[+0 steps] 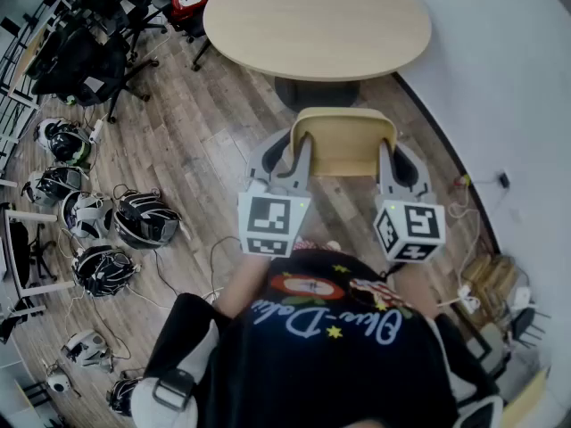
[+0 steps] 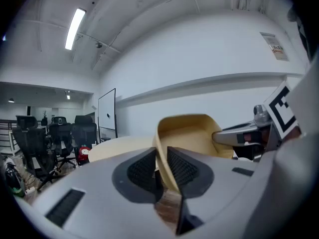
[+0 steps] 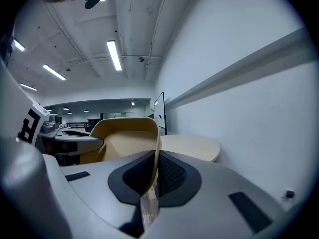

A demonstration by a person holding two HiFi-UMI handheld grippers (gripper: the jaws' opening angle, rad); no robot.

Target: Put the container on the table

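Note:
A tan open container (image 1: 343,143) hangs in the air between my two grippers, short of the round wooden table (image 1: 318,18). My left gripper (image 1: 299,154) is shut on the container's left wall, which runs between its ribbed pads (image 2: 180,167). My right gripper (image 1: 385,157) is shut on the right wall (image 3: 156,148) in the same way. In the left gripper view the container (image 2: 192,136) rises ahead, with the table (image 2: 122,147) beyond it. In the right gripper view the container (image 3: 124,138) stands in front of the table (image 3: 192,147).
Several helmets with cables (image 1: 143,218) lie on the wooden floor at the left. Black office chairs (image 1: 85,56) stand at the back left, with a red bag (image 1: 188,1) by the table. A white wall (image 1: 513,87) runs along the right, with cables (image 1: 468,199) at its foot.

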